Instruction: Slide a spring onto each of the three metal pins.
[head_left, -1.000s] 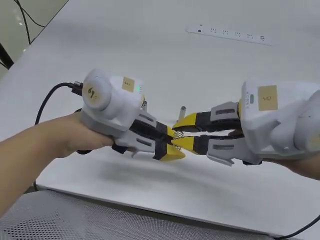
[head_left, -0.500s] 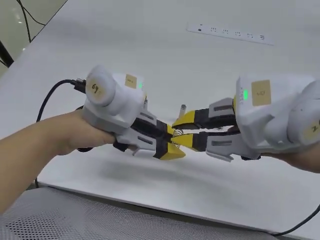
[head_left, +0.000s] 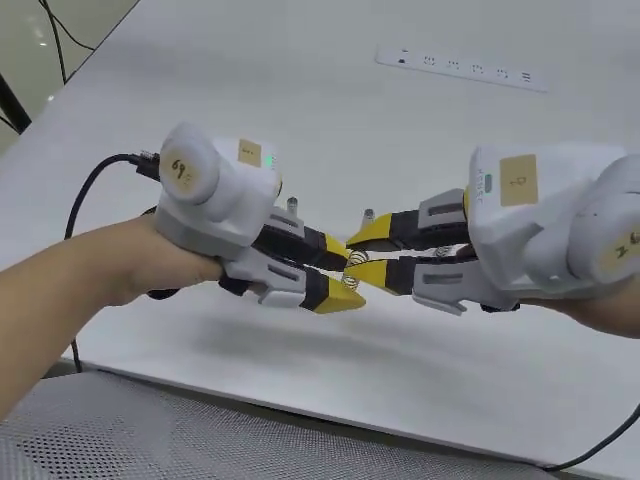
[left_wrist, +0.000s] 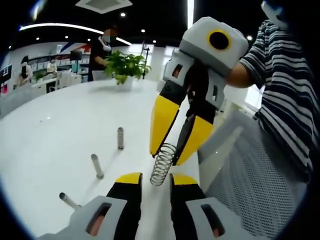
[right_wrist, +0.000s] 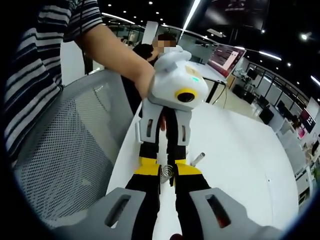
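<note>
A small metal spring (left_wrist: 162, 164) (head_left: 355, 262) (right_wrist: 166, 171) is held in the air between both grippers, which meet tip to tip above the table's near edge. My left gripper (left_wrist: 156, 180) (head_left: 338, 272) is shut on one end of it. Facing it, my right gripper (right_wrist: 167, 172) (head_left: 368, 252) (left_wrist: 167, 155) has its yellow jaws closed on the other end. Three bare upright metal pins (left_wrist: 120, 138) (left_wrist: 96, 166) (left_wrist: 68, 201) stand on the white table behind the jaws. Two pins (head_left: 292, 206) (head_left: 368, 215) peek out past the grippers in the head view, one pin (right_wrist: 198, 159) in the right gripper view.
A white power strip (head_left: 462, 71) lies at the far side of the table (head_left: 330, 120). A black cable (head_left: 95, 195) runs from the left gripper off the table's left side. A grey mesh chair (head_left: 150, 440) sits below the near edge.
The right gripper's jaws have narrowed onto the spring. Both grippers have drifted slightly up and left, still tip to tip.
</note>
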